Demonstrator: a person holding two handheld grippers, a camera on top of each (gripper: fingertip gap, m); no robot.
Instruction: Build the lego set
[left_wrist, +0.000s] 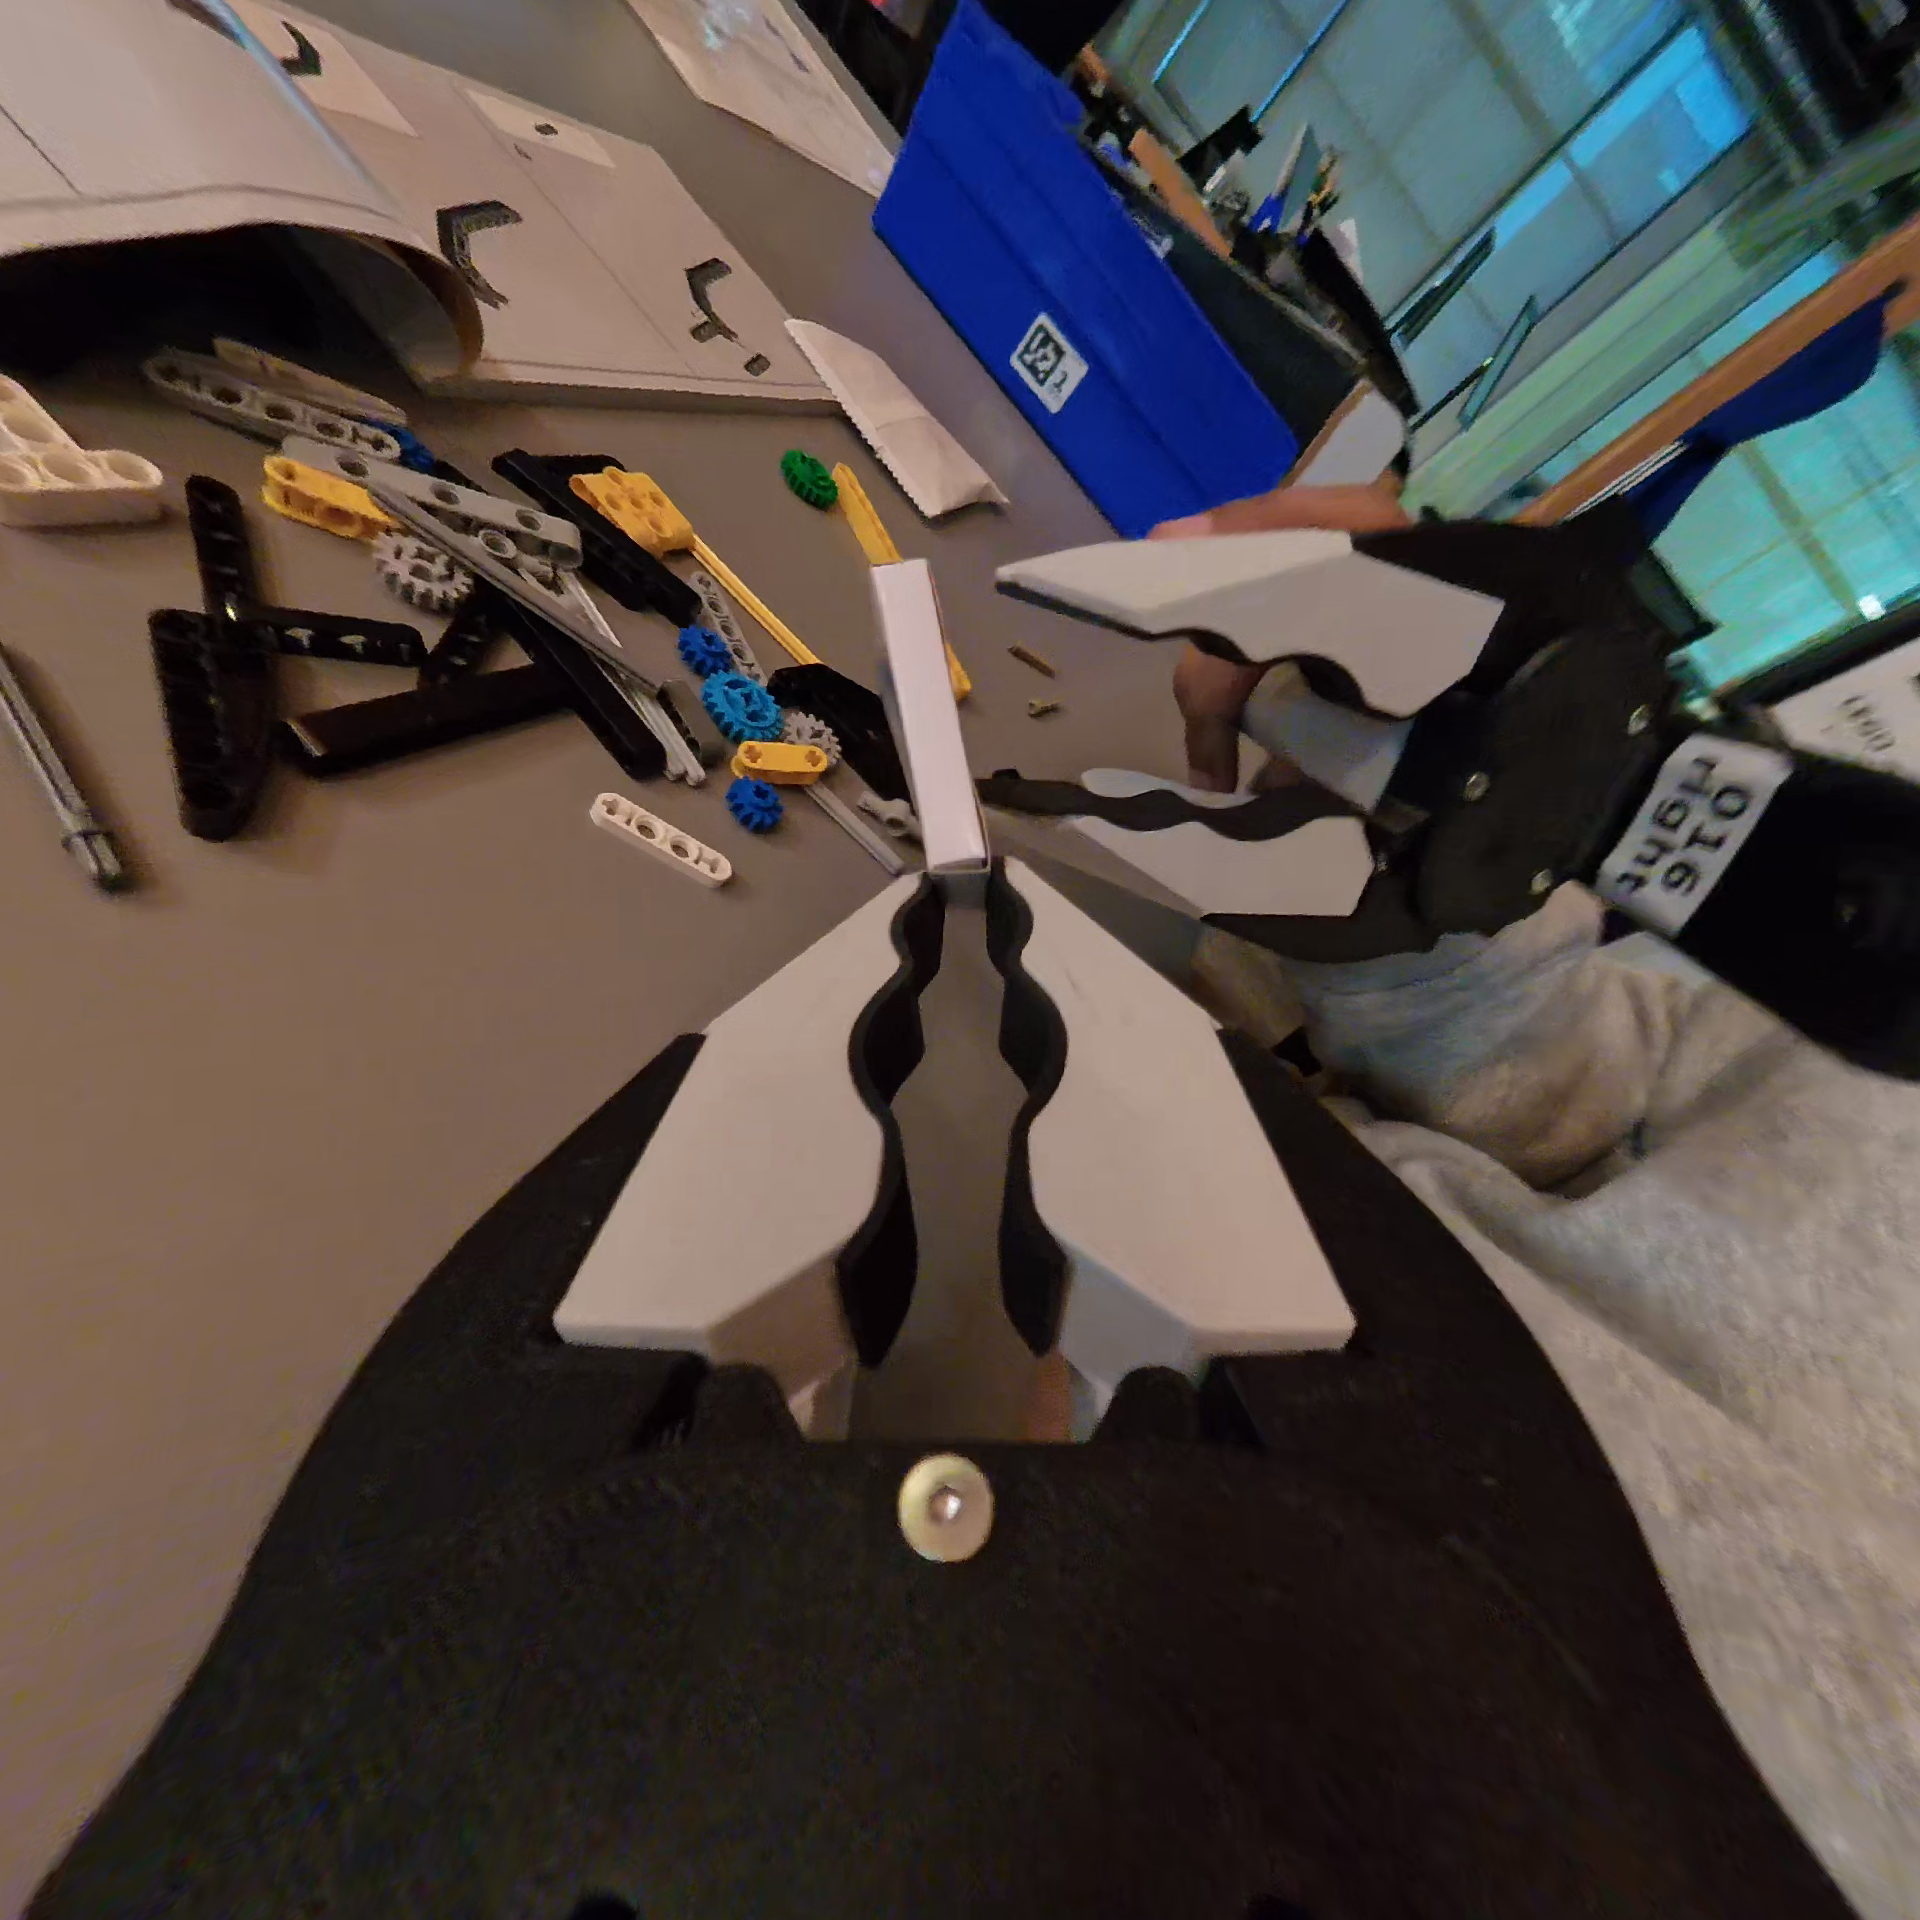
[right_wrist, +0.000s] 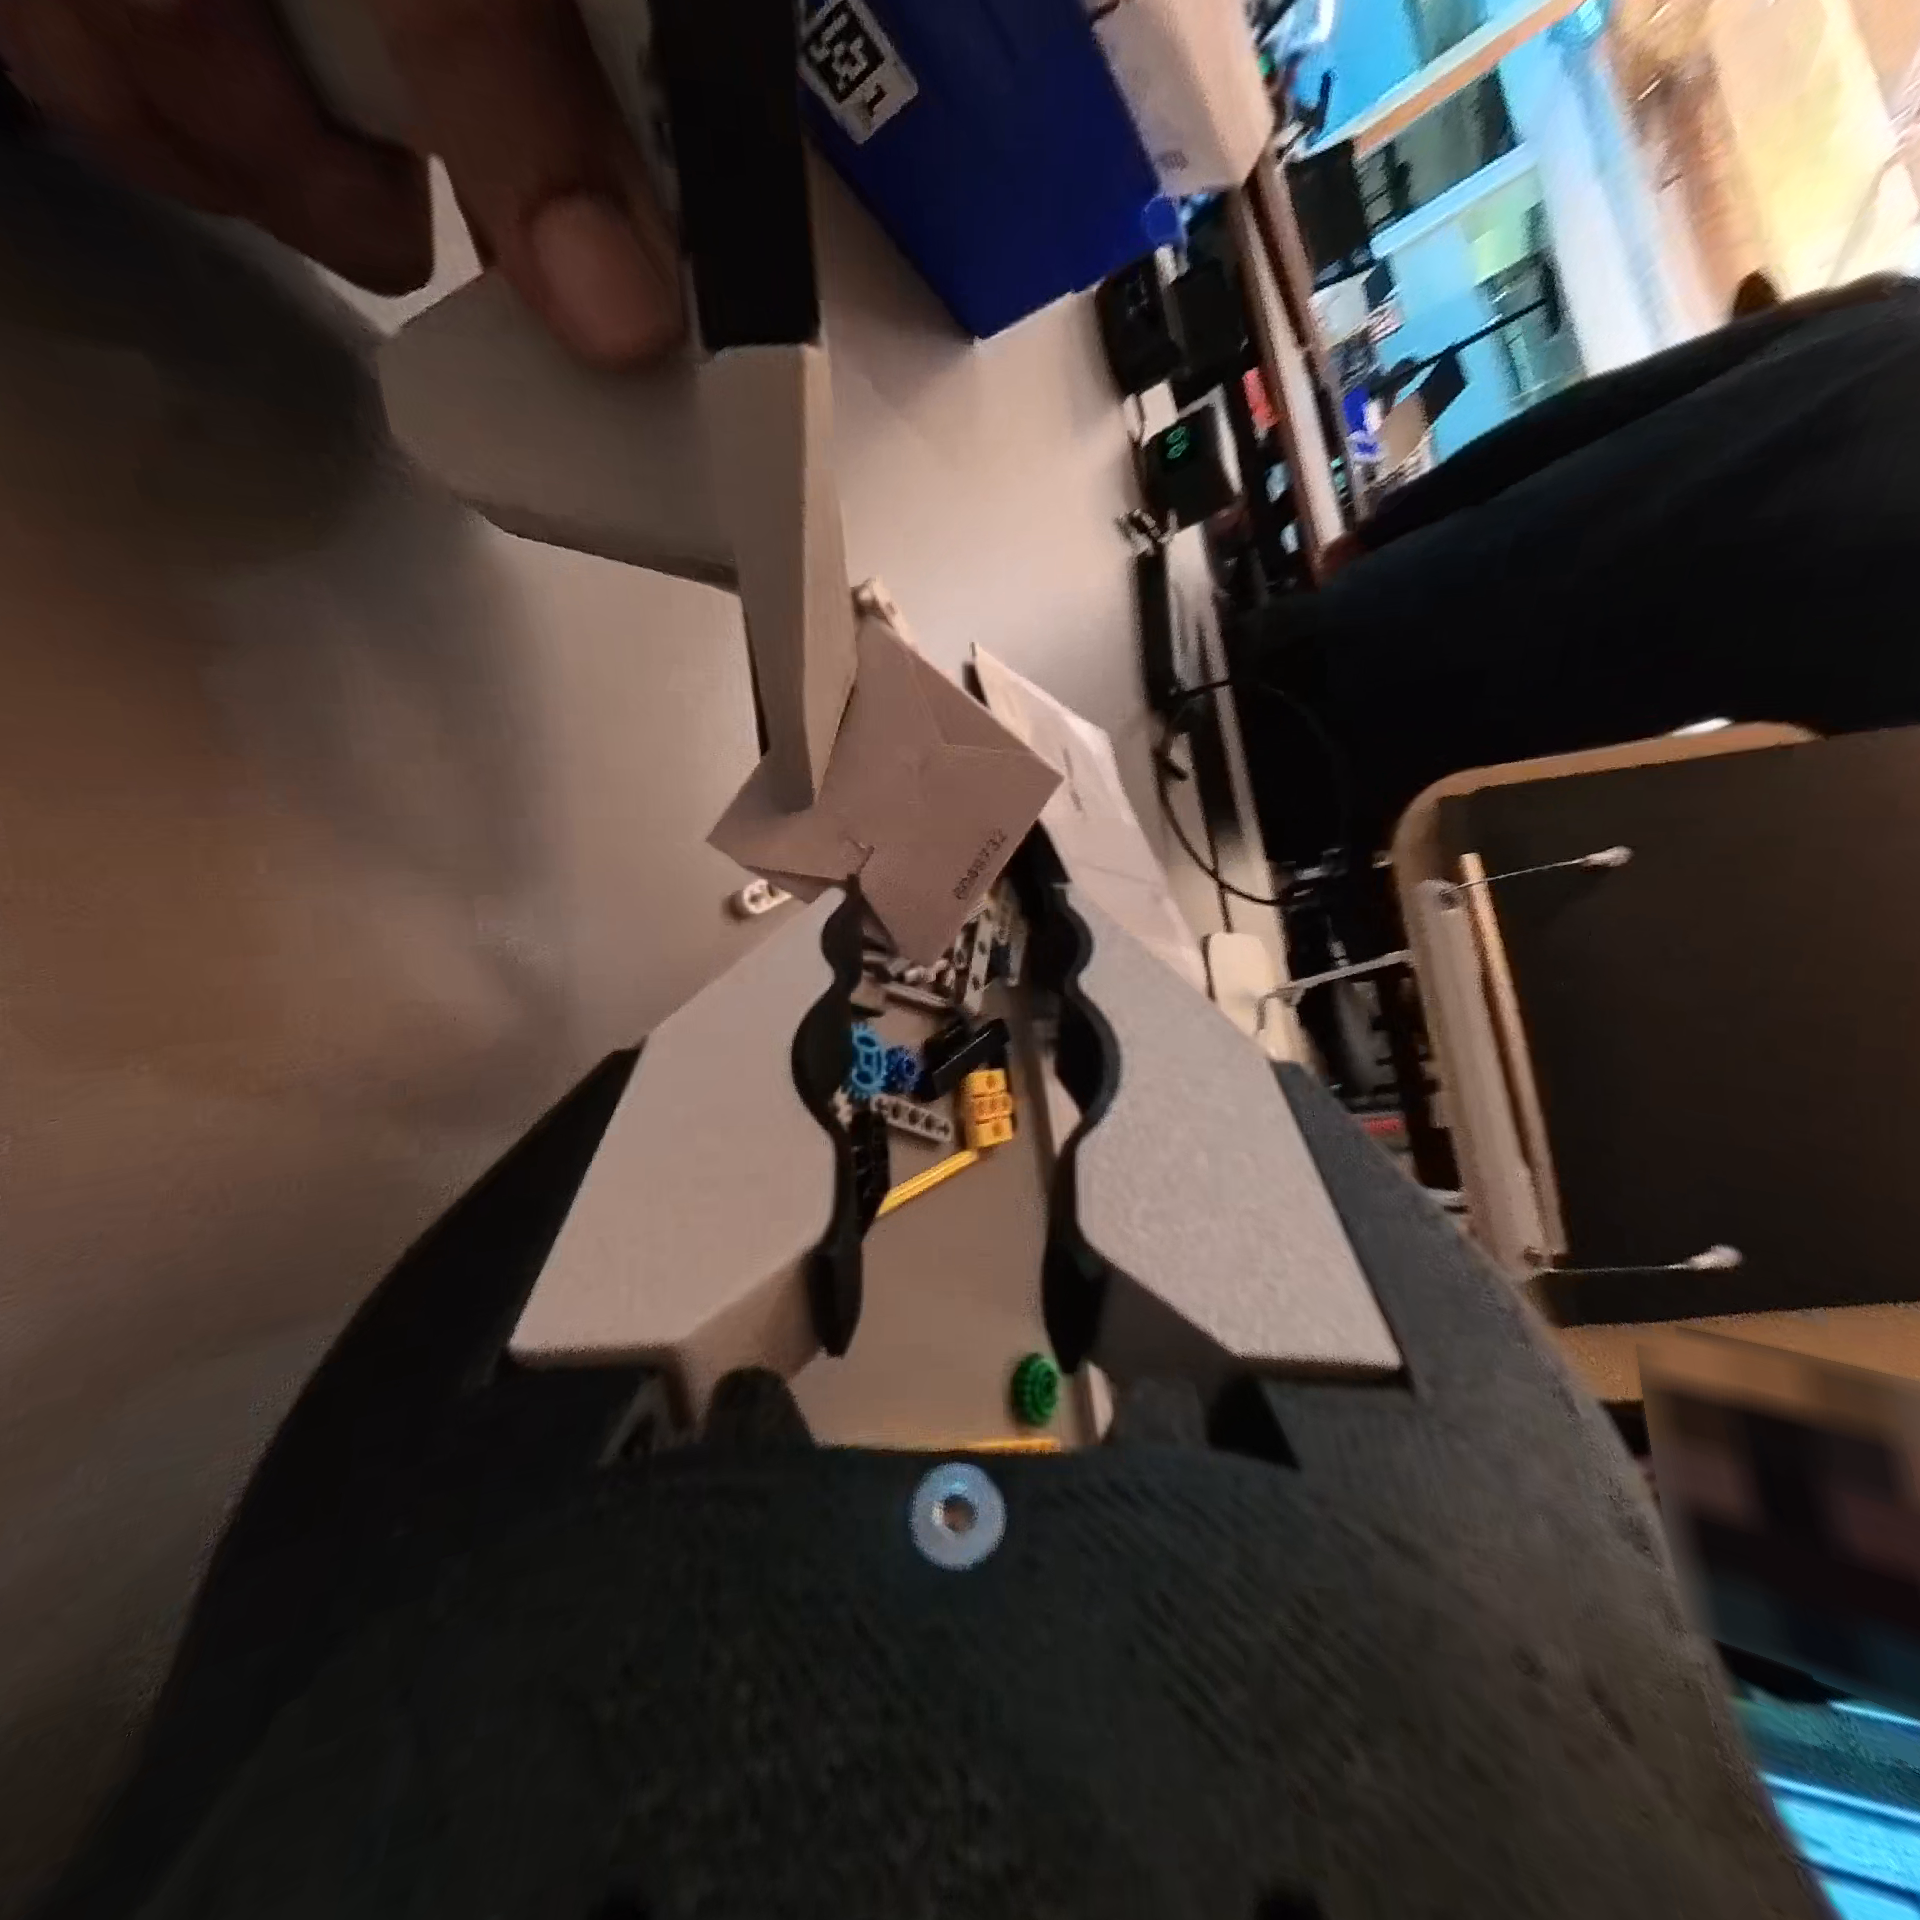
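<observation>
left tongs (left_wrist: 961, 883) pinched on small white paper packet (left_wrist: 925, 717), held upright above worktop (left_wrist: 416, 1039) | right tongs (right_wrist: 951, 935) parted, empty, tips at packet's corner (right_wrist: 914, 821) | lego pieces (left_wrist: 468, 623) scattered beyond, partly overlapping | printed code on packet, blurred | blue bin (left_wrist: 1060, 281) with tag

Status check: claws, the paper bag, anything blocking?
Left claw shut on paper bag, held edge-up over table. Right claw open beside it, empty. Loose lego pieces piled behind, untouched. Nothing blocking.
</observation>
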